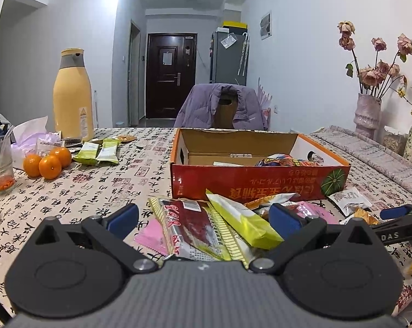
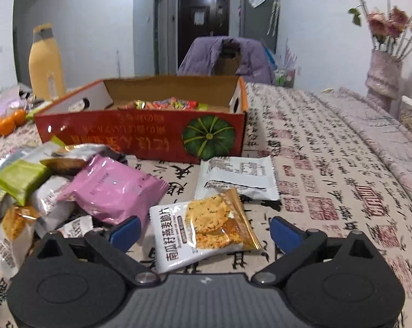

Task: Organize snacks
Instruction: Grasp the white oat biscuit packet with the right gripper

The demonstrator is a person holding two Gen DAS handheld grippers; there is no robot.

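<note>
On the worktop (image 2: 329, 164), in front of the red box (image 2: 140, 134), lay a heap of snack packs. The red box was open at the top and had a green pumpkin picture on its side. Some bright snacks (image 2: 165, 104) already sat inside it.

Between the spread blue tips of the right tongs (image 2: 203, 231) lay a white cracker pack (image 2: 203, 229) with orange crackers showing through a clear part. The tongs were released and the tips did not touch the pack. Just behind it lay a white pack (image 2: 237, 179), near the box wall. To the left was a pink pack (image 2: 110, 188) resting on other packs, with a green pack (image 2: 20, 180) beside it.

The left tongs (image 1: 203, 218) were released too, wide apart and holding nothing. Between their tips lay a long red pack (image 1: 189, 224) with a yellow-green pack (image 1: 241, 218) across it. A flat pink pack (image 1: 150, 239) stuck out from under them.

Farther left on the worktop sat three oranges (image 1: 48, 161), two more green packs (image 1: 99, 153), a clear cup (image 1: 0, 164) and a tall yellow jug (image 1: 72, 95). Across the worktop stood a chair with a purple coat (image 1: 222, 106) on it. At the far right stood a vase of dried pink flowers (image 1: 368, 112).
</note>
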